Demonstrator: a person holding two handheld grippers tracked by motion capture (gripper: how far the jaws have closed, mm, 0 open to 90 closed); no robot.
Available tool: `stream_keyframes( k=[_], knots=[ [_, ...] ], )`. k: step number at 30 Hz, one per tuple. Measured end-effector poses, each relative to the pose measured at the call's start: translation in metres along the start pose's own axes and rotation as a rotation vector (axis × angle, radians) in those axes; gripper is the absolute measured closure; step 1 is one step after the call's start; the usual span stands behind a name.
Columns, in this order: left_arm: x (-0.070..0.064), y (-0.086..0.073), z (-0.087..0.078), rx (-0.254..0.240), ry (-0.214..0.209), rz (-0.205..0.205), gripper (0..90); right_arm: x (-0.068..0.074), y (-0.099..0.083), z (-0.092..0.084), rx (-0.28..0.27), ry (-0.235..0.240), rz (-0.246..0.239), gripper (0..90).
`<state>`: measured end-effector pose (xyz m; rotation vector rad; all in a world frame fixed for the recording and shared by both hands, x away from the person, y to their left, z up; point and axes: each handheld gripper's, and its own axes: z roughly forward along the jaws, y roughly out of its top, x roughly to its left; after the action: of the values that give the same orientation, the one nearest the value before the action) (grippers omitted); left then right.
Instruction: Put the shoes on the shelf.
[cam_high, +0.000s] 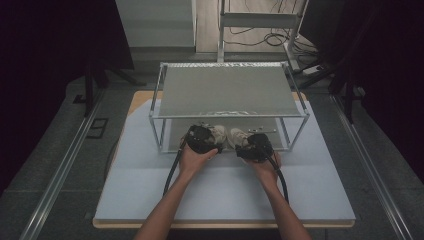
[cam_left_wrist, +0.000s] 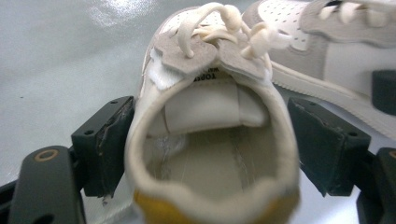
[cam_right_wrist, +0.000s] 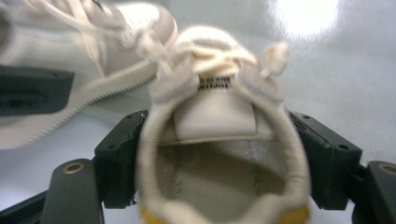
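Observation:
Two pale sneakers with cream laces stand side by side on the lower shelf of a metal rack (cam_high: 159, 125). The left shoe (cam_left_wrist: 210, 107) sits heel-first between the jaws of my left gripper (cam_left_wrist: 210, 144). Its left pad (cam_left_wrist: 114, 144) touches the collar, while the right pad stands just off it. My right gripper (cam_right_wrist: 217, 154) has both pads against the collar of the right shoe (cam_right_wrist: 217, 116). In the high view the left gripper (cam_high: 202, 136) and right gripper (cam_high: 255, 144) sit at the shelf's front edge, each behind its shoe (cam_high: 219, 132) (cam_high: 239, 136).
The rack's top shelf (cam_high: 230, 90) hangs over the shoes and leaves little headroom. The rack stands on a light blue mat (cam_high: 150, 185) on the table. Each gripper view also shows the other shoe (cam_left_wrist: 327, 51) (cam_right_wrist: 70, 56) and a jaw of the other gripper (cam_left_wrist: 384, 91) (cam_right_wrist: 32, 88) close by.

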<state>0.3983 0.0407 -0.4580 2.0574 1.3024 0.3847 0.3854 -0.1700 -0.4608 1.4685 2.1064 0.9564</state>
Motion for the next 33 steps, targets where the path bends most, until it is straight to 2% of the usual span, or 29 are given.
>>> stream_keyframes(
  k=[1, 2, 4, 6, 9, 13, 15, 20, 27, 33],
  knots=[
    [0.001, -0.001, -0.003, -0.009, -0.007, 0.002, 18.4, 0.000, 0.001, -0.003, -0.009, 0.005, -0.003, 24.3],
    [0.003, -0.002, -0.007, -0.024, -0.008, 0.037, 18.3, 0.000, 0.001, -0.007, -0.013, 0.007, -0.004, 24.3],
    [0.005, -0.005, -0.015, -0.042, -0.016, 0.062, 18.4, -0.002, 0.001, -0.012, -0.021, 0.016, -0.008, 24.3],
    [0.006, -0.008, -0.024, -0.068, -0.025, 0.072, 18.3, -0.003, -0.001, -0.021, -0.032, 0.032, -0.010, 24.5],
    [0.003, -0.014, -0.037, -0.096, -0.041, 0.025, 19.1, -0.007, -0.003, -0.033, -0.065, 0.038, -0.015, 26.9],
    [0.008, -0.023, -0.053, -0.135, -0.039, 0.036, 24.5, -0.014, -0.009, -0.048, -0.085, 0.057, -0.011, 32.3],
    [0.012, -0.027, -0.059, -0.148, -0.033, 0.038, 29.3, -0.019, -0.012, -0.056, -0.102, 0.065, -0.005, 35.1],
    [0.024, -0.039, -0.070, -0.194, -0.007, -0.004, 44.1, -0.031, -0.021, -0.072, -0.131, 0.087, 0.012, 40.8],
    [0.041, -0.054, -0.061, -0.131, -0.033, -0.023, 61.6, -0.047, -0.033, -0.076, -0.127, 0.077, 0.033, 51.5],
    [0.049, -0.062, -0.050, -0.086, -0.059, -0.032, 72.2, -0.055, -0.043, -0.066, -0.089, 0.071, 0.028, 70.4]
  ],
)
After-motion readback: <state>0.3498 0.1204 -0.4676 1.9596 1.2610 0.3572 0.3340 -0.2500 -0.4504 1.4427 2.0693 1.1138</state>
